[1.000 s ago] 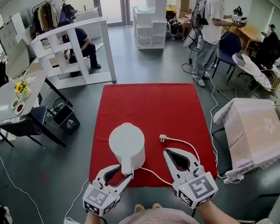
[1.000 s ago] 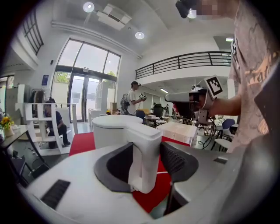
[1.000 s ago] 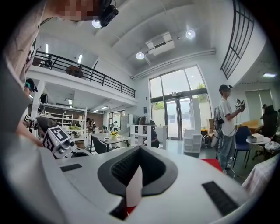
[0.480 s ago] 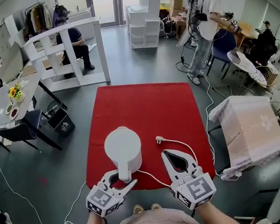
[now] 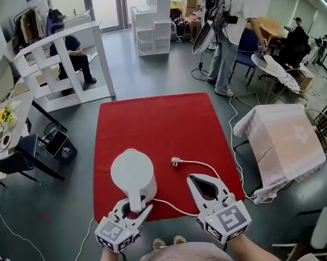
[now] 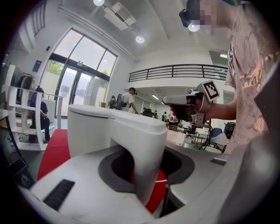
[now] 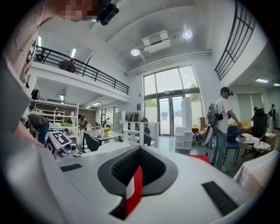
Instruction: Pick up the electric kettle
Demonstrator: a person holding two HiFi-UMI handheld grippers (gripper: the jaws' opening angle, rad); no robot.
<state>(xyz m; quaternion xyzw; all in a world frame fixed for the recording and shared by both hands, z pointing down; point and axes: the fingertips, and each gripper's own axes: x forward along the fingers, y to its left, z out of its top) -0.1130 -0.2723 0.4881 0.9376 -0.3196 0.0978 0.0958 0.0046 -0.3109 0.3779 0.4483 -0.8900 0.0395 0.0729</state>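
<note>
Left gripper point(image 5: 135, 205): jaws have just been closing. A second ago they stood wide, flanking the handle; now they are drawn in round the broad white handle point(image 6: 146, 153) of the white cylindrical plastic electric kettle point(image 5: 132, 171). Its own view shows the handle sitting in the hollow between the dark pads, with a sliver of red still visible between the handle and the right-hand jaw. Reading: jaws partly closed about the handle, not yet biting on it.

Right gripper point(image 5: 195, 177): clenched, tips together, nothing between them. It hovers low to the right of the kettle, clear of it, and has not shifted over the last second.

Kettle position: upright on the near part of the red rectangular floor mat point(image 5: 151, 122), base down, not lifted. Thin white power cord point(image 5: 200, 164) loops off to the right and ends in a loose plug point(image 5: 174, 161), so nothing tethers it.

Judgement: approach done, grasp step in hand. What remains is to finish the squeeze, then lift. The handle is smooth, so a weak pinch could let the body swing.
</note>
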